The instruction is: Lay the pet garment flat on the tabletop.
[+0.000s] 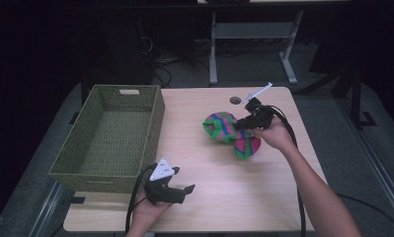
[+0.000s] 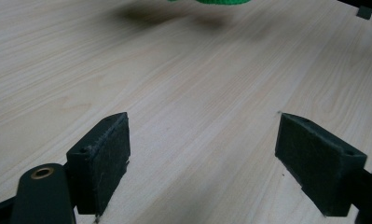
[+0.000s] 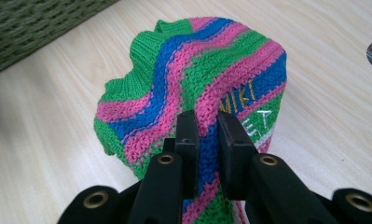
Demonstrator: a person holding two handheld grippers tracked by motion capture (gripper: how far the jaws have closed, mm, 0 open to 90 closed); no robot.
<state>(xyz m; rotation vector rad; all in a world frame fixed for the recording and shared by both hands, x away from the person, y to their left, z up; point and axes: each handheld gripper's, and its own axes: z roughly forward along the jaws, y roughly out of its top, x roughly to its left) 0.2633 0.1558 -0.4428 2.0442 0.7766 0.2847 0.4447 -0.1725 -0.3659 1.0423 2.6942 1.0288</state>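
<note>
striped knit fabric [image 1: 231, 132], banded in green, pink and blue, is seen on the right half of the wooden table [image 1: 263, 197] in the high view, bunched into two lobes, with the right gripper [image 1: 244, 122] set against its upper right edge. from that height the grip itself cannot be made out. in the right gripper view it is settled: a fold of the fabric [image 3: 193, 88] is pinched tight between the two black jaws, which stand nearly together with only the knit between them. ribbed green edging and some yellow stitched letters are shown there too, which are lost in the high view.

left gripper [image 1: 177, 190] is held low near the front edge of the table, well apart from the fabric. in the left gripper view [image 2: 202, 158] its jaws are spread wide over bare wood grain with nothing between them, and a sliver of green knit [image 2: 221, 2] is caught at the top edge, with its shadow on the table below it.

woven green basket [image 1: 86, 148] is placed on the left side of the table, just beside the left gripper; a corner of it [image 3: 34, 28] is glimpsed in the right gripper view beyond the fabric. a round hole [image 1: 235, 100] is seen near the far edge of the tabletop, close to the right gripper. between fabric and basket the tabletop is bare wood.
</note>
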